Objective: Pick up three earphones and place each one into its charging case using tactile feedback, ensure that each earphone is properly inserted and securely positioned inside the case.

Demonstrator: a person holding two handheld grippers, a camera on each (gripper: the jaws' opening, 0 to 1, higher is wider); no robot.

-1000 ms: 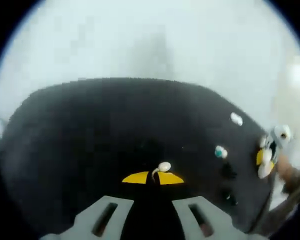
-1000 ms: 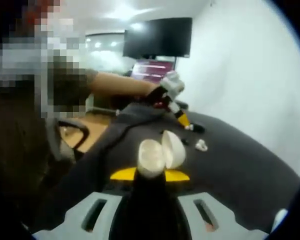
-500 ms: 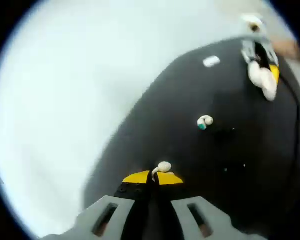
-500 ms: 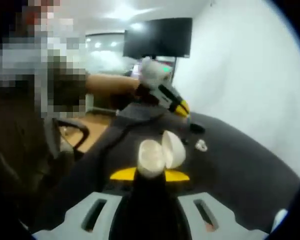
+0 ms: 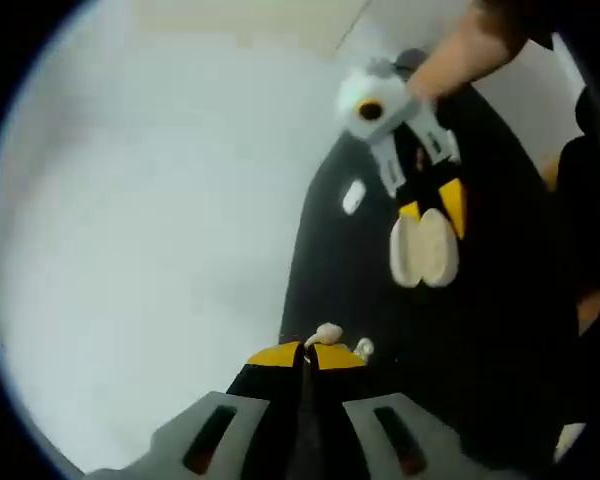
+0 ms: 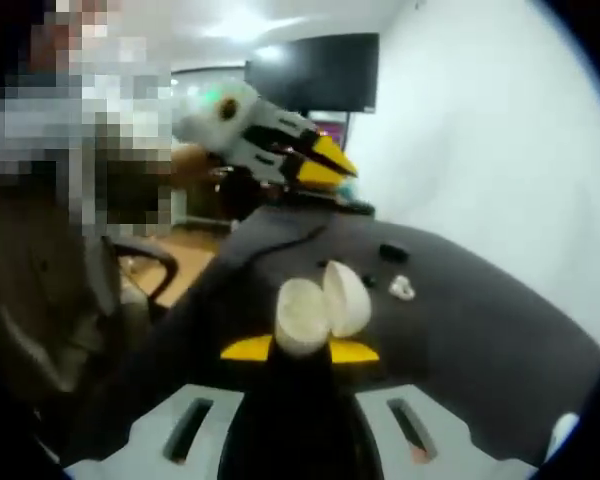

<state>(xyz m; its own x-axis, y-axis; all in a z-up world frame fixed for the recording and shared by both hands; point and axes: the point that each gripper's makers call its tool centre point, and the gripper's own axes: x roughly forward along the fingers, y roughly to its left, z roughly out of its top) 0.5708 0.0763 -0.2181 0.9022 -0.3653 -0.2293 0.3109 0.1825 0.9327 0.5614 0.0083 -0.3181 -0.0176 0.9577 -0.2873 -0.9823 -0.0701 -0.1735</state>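
With my left hand-held gripper (image 5: 308,352) pinching a white earphone (image 5: 327,333) by its stem, a slip mid-air seems the main risk. My right hand-held gripper (image 6: 302,345) clamps the open charging case (image 6: 322,308). Another earphone (image 6: 401,289) and a dark case (image 6: 393,253) lie on the black tabletop (image 6: 500,330) beyond.

white earbud (image 5: 327,334) pinched in left claw tips | white case (image 6: 321,309) lid open, in right claw | 2nd bud (image 6: 401,289) lying beyond case

Matt black table cover (image 6: 480,330), smooth glossy white charging case (image 6: 322,305)
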